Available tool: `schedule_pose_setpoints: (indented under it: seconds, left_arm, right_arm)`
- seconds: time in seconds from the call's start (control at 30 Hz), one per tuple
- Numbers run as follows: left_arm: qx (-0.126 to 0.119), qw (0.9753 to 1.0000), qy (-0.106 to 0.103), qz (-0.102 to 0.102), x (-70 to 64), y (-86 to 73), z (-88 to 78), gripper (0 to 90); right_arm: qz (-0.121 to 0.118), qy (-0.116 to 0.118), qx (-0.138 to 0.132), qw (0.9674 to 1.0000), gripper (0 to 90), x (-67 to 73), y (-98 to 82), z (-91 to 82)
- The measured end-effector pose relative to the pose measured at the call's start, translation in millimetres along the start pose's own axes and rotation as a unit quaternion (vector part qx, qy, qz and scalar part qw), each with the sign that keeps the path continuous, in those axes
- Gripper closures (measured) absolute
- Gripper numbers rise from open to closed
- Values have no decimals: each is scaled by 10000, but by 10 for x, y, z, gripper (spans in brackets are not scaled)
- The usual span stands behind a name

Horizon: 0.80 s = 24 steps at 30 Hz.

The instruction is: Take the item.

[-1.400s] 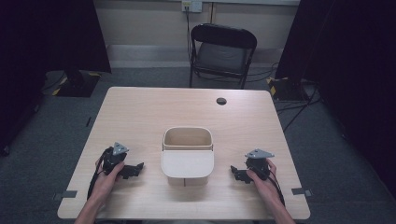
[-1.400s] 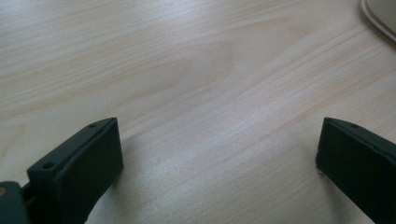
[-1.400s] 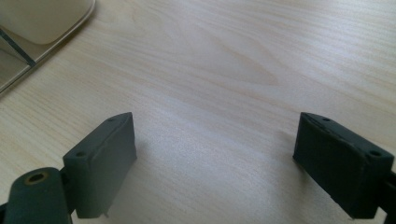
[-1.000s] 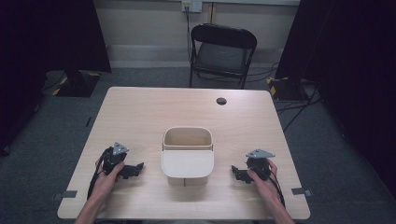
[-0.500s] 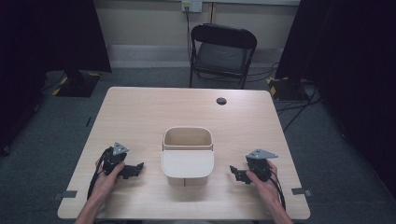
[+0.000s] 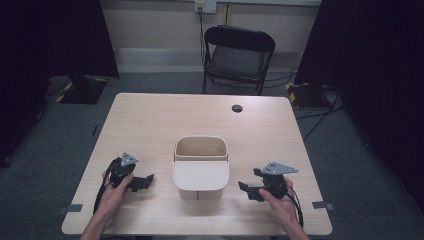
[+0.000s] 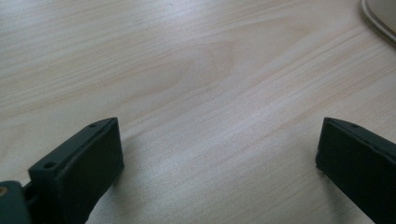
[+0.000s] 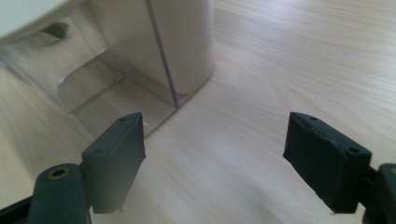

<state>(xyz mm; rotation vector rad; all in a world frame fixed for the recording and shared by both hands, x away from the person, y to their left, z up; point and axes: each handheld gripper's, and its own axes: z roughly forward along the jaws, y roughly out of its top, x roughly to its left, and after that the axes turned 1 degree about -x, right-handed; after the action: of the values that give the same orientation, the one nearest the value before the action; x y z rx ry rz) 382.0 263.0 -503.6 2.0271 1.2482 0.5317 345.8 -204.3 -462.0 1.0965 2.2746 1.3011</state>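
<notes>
Two grippers flank a cream bin on the counter, both empty

Both hands rest on the pale wooden counter [image 6: 150,120], one at each side of the cream bin [image 6: 201,162], which stands near the middle with its mouth up. Left gripper [image 6: 145,181] lies just beside the bin's left side, jaws spread wide over bare wood, nothing between them; a sliver of the bin's edge shows at the top right corner of the left gripper view. Right gripper [image 6: 246,190] points at the bin's right lower corner, near it but apart; its jaws have just been closing a little, yet they stand well apart with only counter between them, the bin's wall ahead in its own view
</notes>
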Motion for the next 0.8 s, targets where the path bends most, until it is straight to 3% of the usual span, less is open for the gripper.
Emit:
schedule_pose_setpoints:
  seconds: [0.4, 0.8]
  left_arm:
    - [6, 10000, -1, 8, 1, 0, -1, 1]
    - [3, 10000, -5, -2, 0, 0, 0, 1]
  right_arm:
    - [-319, 495, -52, 9982, 190, 285, 64, -15]
    - [-442, 839, -59, 9955, 170, 427, 80, 37]
